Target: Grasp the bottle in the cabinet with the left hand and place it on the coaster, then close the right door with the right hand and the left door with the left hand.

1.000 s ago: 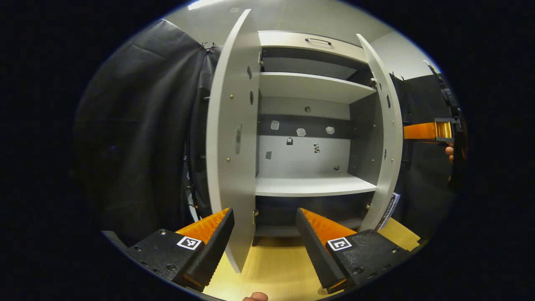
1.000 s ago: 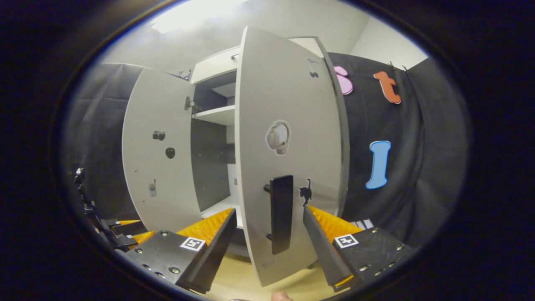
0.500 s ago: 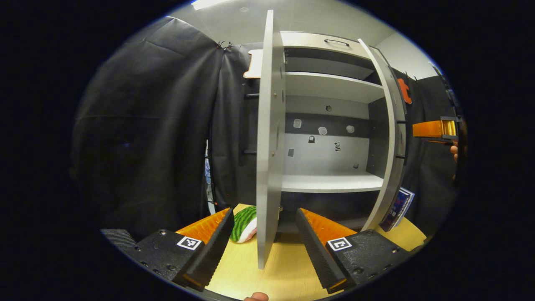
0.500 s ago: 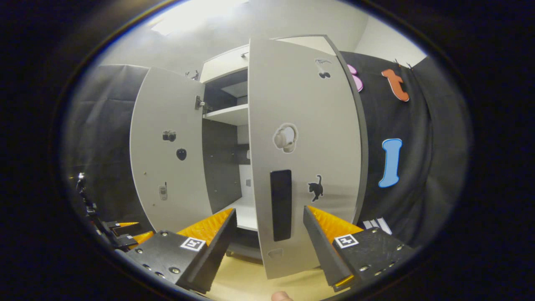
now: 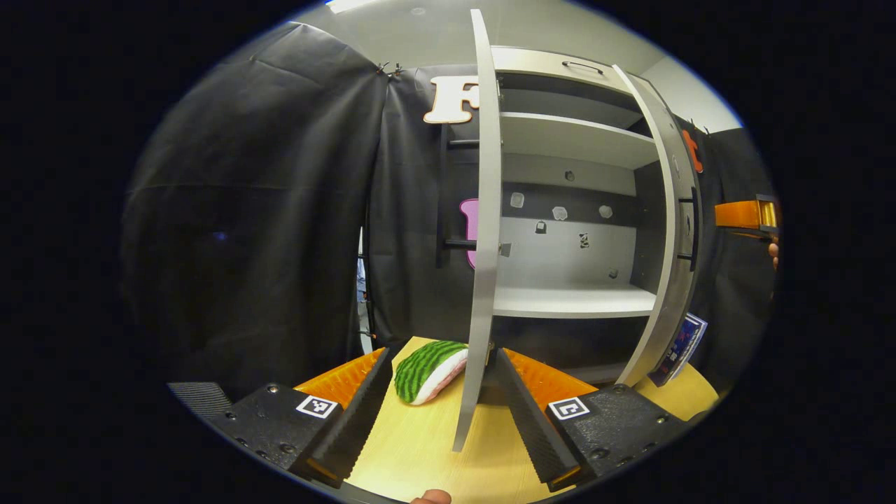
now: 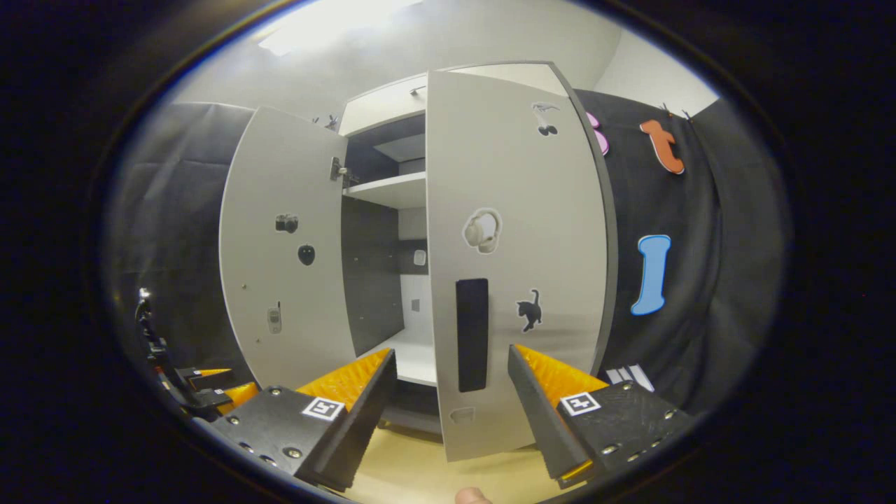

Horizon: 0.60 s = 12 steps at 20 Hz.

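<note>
In the left gripper view the white cabinet (image 5: 574,301) stands with both doors swung out and bare shelves. Its left door (image 5: 484,231) is edge-on, its lower edge rising between the fingers of my open left gripper (image 5: 442,364). The right door (image 5: 673,231) hangs open at the right, with the right gripper (image 5: 745,213) beyond it. In the right gripper view the right door (image 6: 518,210) faces me. Its black handle (image 6: 471,334) lines up between the fingers of my open right gripper (image 6: 451,353); whether they touch it is unclear. The left door (image 6: 287,245) stands open at the left.
A watermelon-patterned object (image 5: 428,371) lies on the wooden tabletop (image 5: 420,448) just left of the left door. A flat printed item (image 5: 677,343) leans by the right door's foot. The left gripper (image 6: 203,385) shows low at the left in the right gripper view.
The left gripper has shifted left, so the left door now looks edge-on and the watermelon-patterned object has come into sight. The right door faces the right gripper more squarely.
</note>
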Available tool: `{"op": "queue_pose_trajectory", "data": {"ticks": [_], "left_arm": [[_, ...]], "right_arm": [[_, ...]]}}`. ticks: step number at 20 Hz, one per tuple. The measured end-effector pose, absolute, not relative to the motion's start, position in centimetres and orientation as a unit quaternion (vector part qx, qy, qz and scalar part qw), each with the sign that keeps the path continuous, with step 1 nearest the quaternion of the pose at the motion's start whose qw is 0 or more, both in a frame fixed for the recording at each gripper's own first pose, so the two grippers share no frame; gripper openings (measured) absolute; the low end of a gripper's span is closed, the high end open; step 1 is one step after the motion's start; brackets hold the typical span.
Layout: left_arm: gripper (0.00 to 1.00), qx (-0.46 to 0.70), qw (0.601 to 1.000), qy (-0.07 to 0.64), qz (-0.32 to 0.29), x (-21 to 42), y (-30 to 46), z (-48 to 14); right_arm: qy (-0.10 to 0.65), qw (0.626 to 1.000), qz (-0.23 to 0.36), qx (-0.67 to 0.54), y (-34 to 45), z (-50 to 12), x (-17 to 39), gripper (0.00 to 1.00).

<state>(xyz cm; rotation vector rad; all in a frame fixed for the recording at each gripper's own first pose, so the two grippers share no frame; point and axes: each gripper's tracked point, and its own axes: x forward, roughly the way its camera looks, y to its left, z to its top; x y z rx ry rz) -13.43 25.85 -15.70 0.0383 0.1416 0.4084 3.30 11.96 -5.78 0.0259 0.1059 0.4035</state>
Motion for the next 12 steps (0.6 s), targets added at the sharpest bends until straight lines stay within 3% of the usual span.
{"op": "queue_pose_trajectory", "data": {"ticks": [1, 3, 4, 12], "left_arm": [[0.89, 0.02, 0.976, 0.07, 0.203, -13.4, 26.1, -15.7], [0.88, 0.02, 0.976, 0.069, 0.204, -13.4, 26.3, -15.6], [0.94, 0.019, 0.976, 0.068, 0.206, -13.3, 26.6, -15.6], [0.94, 0.018, 0.972, 0.07, 0.224, -13.0, 29.0, -15.4]], "right_arm": [[0.052, 0.979, 0.199, 0.013, 11.9, -5.8, 3.4, 0.92], [0.052, 0.979, 0.196, 0.012, 11.9, -5.8, 3.5, 0.93], [0.051, 0.979, 0.196, 0.012, 12.0, -5.9, 3.4, 0.92], [0.051, 0.98, 0.193, 0.014, 12.5, -6.1, 4.3, 0.92]]}}
